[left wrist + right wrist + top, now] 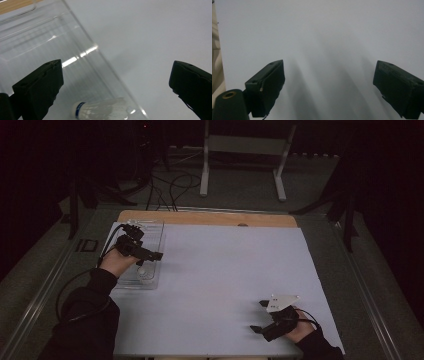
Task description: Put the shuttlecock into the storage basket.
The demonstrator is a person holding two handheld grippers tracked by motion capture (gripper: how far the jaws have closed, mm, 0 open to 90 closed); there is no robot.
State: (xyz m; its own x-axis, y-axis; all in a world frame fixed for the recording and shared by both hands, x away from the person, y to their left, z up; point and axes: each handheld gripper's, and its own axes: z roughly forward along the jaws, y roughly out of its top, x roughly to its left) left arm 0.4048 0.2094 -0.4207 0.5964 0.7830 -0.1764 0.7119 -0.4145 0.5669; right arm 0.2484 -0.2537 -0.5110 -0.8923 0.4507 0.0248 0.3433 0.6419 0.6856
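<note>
A clear plastic tray lies at the left of the white sheet. Inside it, near its front end, rests a white shuttlecock with a blue band at its cork. My left gripper hovers just above that end of the tray, open and holding nothing. In the left gripper view the shuttlecock lies on its side below and between the wide-apart jaws of the left gripper, behind the tray wall. My right gripper rests low at the front right, open and empty, with bare sheet ahead of the right gripper.
The sheet covers a wooden table whose far edge shows beyond it. A white metal stand and loose cables are on the floor behind the table. A dark sleeve comes in at the lower left.
</note>
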